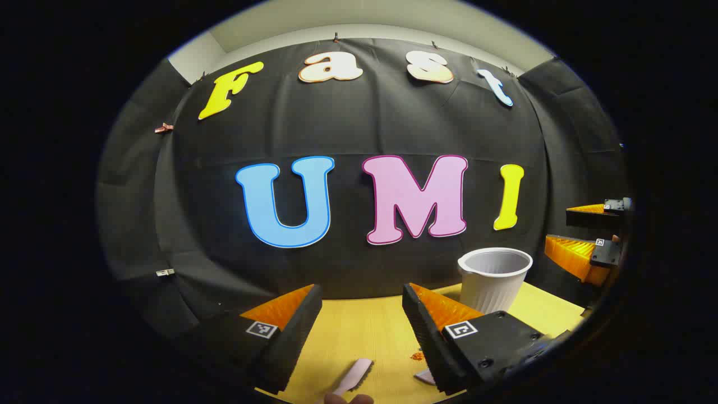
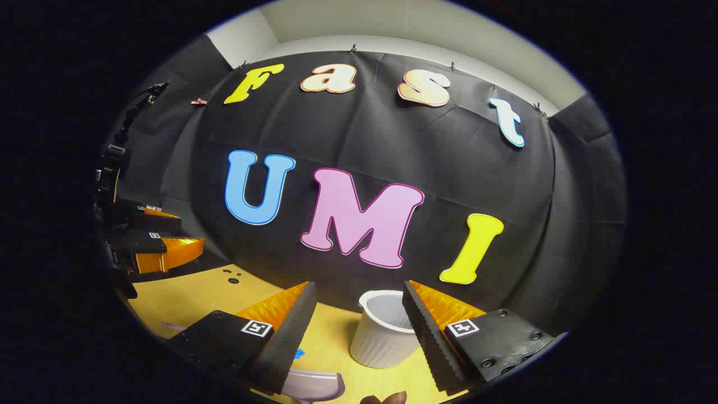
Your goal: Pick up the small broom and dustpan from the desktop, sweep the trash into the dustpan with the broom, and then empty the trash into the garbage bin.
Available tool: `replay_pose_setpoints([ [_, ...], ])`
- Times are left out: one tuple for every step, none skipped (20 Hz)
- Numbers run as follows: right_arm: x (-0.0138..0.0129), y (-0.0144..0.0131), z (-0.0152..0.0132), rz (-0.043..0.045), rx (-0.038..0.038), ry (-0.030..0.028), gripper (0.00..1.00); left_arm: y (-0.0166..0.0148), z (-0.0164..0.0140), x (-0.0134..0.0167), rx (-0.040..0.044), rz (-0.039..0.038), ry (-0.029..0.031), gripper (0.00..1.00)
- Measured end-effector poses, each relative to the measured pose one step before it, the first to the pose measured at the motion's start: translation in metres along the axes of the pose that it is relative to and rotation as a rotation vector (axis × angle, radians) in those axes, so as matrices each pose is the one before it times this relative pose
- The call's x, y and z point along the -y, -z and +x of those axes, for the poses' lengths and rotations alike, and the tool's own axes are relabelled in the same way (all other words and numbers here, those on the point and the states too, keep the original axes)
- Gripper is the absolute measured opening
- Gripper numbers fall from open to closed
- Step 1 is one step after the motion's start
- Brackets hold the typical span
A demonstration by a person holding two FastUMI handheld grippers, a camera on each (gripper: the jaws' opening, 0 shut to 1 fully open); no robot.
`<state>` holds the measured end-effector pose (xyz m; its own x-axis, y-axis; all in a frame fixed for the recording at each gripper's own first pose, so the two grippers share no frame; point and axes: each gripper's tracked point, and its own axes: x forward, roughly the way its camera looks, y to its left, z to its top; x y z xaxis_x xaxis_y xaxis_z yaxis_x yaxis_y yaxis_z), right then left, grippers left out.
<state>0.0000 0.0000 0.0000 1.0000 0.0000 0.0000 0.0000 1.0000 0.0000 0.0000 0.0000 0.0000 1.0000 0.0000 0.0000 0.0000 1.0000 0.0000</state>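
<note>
Broom handle cut off at edge; dustpan partly hidden; jaws apart

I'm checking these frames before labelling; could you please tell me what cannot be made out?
- Left gripper view: pink handle cut off by the bottom edge; orange bits too small to identify.
- Right gripper view: pale dustpan-like piece partly hidden behind the right tool; white cup contents unseen.
</note>
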Motion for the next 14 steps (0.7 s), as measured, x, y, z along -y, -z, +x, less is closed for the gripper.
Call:
replay_pose_setpoints([
  [0.00109,0.00097,-0.00018,-0.00075,-0.00265,0.00046,0.97,-0.00091,-0.00019,-0.00057,0.00087,-0.00045,-0.00165,0.93],
  [-0.00007,-0.00057,-0.00001,0.00199,0.00127,0.00009,0.97,0.00094,-0.00074,0.00092,0.00047,0.00059,-0.00115,0.93],
  [0.00035,-0.00019,0.00017,0.00254,-0.00014,0.00130,0.97,-0.00151,-0.00049,-0.00045,0.00206,0.00145,-0.00047,0.93],
  [-0.00025,-0.00088,0.00002,0.00105,0.00109,-0.00013,0.97,0.00024,-0.00030,0.00031,0.00124,0.00275,0.00113,0.93],
  [0.00110,-0.00043,-0.00010,-0.00180,0.00333,0.00321,0.97,-0.00107,-0.00037,-0.00063,0.00073,0.00453,0.00005,0.93],
  [-0.00065,0.00022,0.00021,-0.00170,-0.00040,0.00005,0.97,0.00055,0.00004,0.00033,0.00044,0.00518,0.00084,0.93],
  [-0.00042,0.00120,-0.00023,0.00135,-0.00157,-0.00018,0.97,-0.00097,-0.00043,-0.00017,0.00152,0.00392,0.00142,0.93],
  [-0.00141,0.00055,0.00054,0.00197,-0.00157,-0.00010,0.97,0.00108,-0.00074,-0.00029,0.00087,0.00286,0.00016,0.93],
  [-0.00002,-0.00046,0.00024,0.00245,0.00059,-0.00020,0.97,-0.00037,0.00067,-0.00043,-0.00022,0.00111,0.00066,0.93],
  [-0.00098,0.00049,-0.00085,-0.00161,0.00024,0.00329,0.97,0.00175,0.00074,0.00002,-0.00190,0.00090,0.00040,0.93],
  [0.00083,-0.00054,-0.00016,-0.00099,0.00277,0.00046,0.97,-0.00070,0.00039,-0.00102,-0.00151,-0.00030,0.00018,0.93],
  [-0.00052,-0.00039,0.00059,-0.00373,0.00143,0.00176,0.97,0.00087,0.00023,0.00058,-0.00091,-0.00069,0.00086,0.93],
  [0.00014,0.00189,-0.00014,-0.00367,-0.00272,-0.00016,0.97,-0.00054,0.00020,-0.00018,-0.00148,-0.00003,0.00053,0.93],
  [-0.00064,0.00019,-0.00014,-0.00115,-0.00079,-0.00039,0.97,0.00208,0.00042,0.00045,-0.00062,0.00060,0.00076,0.93],
])
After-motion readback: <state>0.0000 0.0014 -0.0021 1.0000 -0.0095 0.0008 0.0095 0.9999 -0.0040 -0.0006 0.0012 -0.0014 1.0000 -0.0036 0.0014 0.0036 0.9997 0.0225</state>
